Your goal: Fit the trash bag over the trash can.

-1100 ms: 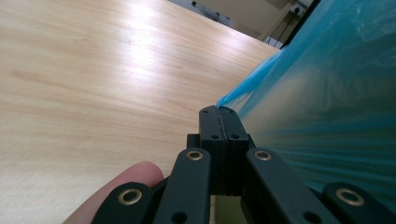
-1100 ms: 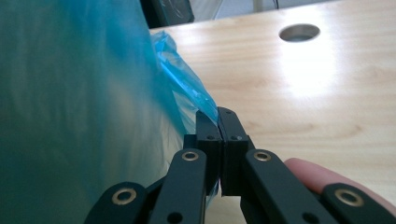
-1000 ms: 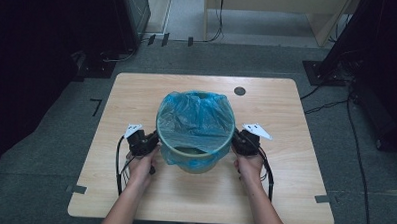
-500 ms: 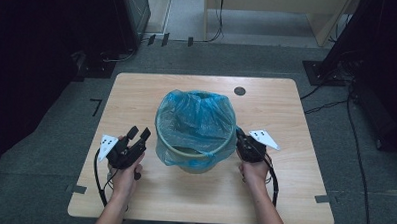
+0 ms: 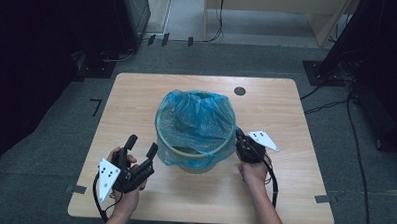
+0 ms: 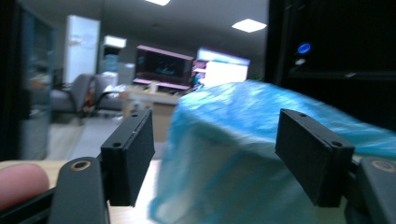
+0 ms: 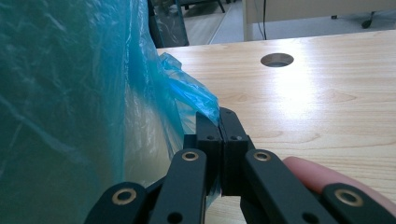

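A pale bin (image 5: 190, 156) lined with a blue plastic bag (image 5: 196, 119) stands in the middle of the wooden table (image 5: 137, 95). My left gripper (image 5: 141, 146) is off the bag's left side, raised over the table's front left. Its jaws have just been opening and stand open with nothing between them; in the left gripper view the blue bag (image 6: 261, 154) lies beyond the black fingers (image 6: 130, 154). My right gripper (image 5: 239, 137) is at the bin's right side. It is shut on a fold of the blue bag (image 7: 196, 100), which pokes out past the pressed fingertips (image 7: 219, 116).
A round cable hole (image 5: 240, 91) sits in the table's far right part. Dark cabinets (image 5: 54, 27) and floor cables (image 5: 332, 104) surround the table. A pale wooden bench (image 5: 270, 4) stands beyond the far edge.
My left gripper has let go of the bag's left rim, opened, and drawn back toward the table's front left. The right gripper has kept its hold on the bag's right edge.
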Demonstrator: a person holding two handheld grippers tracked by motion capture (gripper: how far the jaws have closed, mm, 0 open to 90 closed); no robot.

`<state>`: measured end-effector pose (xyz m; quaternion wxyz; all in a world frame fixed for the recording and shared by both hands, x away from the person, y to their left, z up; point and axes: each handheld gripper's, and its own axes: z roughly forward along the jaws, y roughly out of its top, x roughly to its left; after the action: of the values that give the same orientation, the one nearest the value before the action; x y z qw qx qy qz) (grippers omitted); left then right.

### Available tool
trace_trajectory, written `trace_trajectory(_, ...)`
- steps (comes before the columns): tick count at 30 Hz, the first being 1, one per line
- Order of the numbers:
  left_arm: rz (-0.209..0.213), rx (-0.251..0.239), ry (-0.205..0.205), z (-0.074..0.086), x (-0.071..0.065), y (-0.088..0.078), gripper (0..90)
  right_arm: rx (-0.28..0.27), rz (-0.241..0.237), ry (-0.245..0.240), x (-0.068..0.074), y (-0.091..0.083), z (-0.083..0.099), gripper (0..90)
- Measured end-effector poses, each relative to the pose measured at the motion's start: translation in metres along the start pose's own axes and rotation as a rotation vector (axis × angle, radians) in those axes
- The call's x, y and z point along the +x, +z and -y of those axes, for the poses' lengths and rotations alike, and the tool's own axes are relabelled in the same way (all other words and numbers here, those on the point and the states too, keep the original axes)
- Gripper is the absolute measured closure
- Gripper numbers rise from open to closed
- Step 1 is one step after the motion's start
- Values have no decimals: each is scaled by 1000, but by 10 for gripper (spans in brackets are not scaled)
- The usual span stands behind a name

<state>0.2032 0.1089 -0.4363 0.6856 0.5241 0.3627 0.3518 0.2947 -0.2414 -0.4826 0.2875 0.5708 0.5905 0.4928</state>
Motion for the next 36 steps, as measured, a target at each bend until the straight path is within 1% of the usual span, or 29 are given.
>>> trace_trajectory(1,14,10,20,2,-4,0,248,-1,1,0,0,0,0,900)
trace_trajectory(4,24,60,76,11,-12,1,221,-2,3,3,1,0,0,900)
trace_trajectory(5,28,74,85,14,-13,2,222,-4,2,0,1,-1,0,900)
trace_trajectory(6,35,93,97,18,-15,2,224,-3,0,1,1,-1,0,900)
trace_trajectory(7,31,107,112,22,-16,3,237,-4,-2,2,2,-1,0,900)
trace_trajectory(8,19,131,132,26,-17,5,272,-3,-2,-2,3,-2,0,900)
trace_trajectory(9,20,141,131,29,-16,5,347,-4,-3,-3,3,-2,1,900)
trace_trajectory(11,8,169,130,32,-15,8,553,-5,-3,-5,3,-3,1,900)
trace_trajectory(13,33,194,90,35,-9,9,718,-5,-2,-3,3,-4,2,900)
trace_trajectory(14,26,216,89,37,-7,10,796,-5,-3,-5,3,-5,3,900)
trace_trajectory(16,31,243,68,42,-2,11,869,-4,-3,-11,2,-6,6,900)
trace_trajectory(17,24,275,73,45,0,12,885,-1,-4,-15,3,-7,8,900)
trace_trajectory(19,28,309,79,49,1,14,899,2,-14,-27,5,-9,11,900)
trace_trajectory(20,18,341,89,51,0,14,900,5,-13,-35,7,-10,12,900)
trace_trajectory(21,21,361,80,53,0,15,900,14,-8,-54,9,-11,13,900)
trace_trajectory(22,18,386,63,57,1,15,900,24,-3,-56,10,-12,14,900)
trace_trajectory(24,-14,442,29,66,4,15,900,48,12,-65,10,-13,20,900)
trace_trajectory(25,-31,482,11,70,7,15,900,58,18,-66,10,-13,22,900)
trace_trajectory(26,-70,529,-21,75,13,16,900,74,32,-66,10,-12,25,900)
trace_trajectory(27,-98,555,-43,77,16,17,900,101,55,-66,7,-11,28,900)
trace_trajectory(28,-144,588,-102,78,24,18,900,118,67,-60,6,-10,30,900)
trace_trajectory(29,-190,609,-133,78,30,19,900,157,100,-51,2,-8,34,900)
trace_trajectory(30,-218,628,-144,79,34,19,900,189,126,-40,-1,-7,36,900)
trace_trajectory(31,-249,669,-158,80,38,21,900,208,134,-27,-4,-6,38,900)
trace_trajectory(32,-267,696,-185,81,41,22,900,233,133,-12,-7,-5,40,900)
trace_trajectory(34,-305,725,-171,81,41,24,900,257,146,-35,-5,-6,40,900)
trace_trajectory(36,-330,741,-178,82,41,25,900,281,157,-64,-3,-6,42,900)
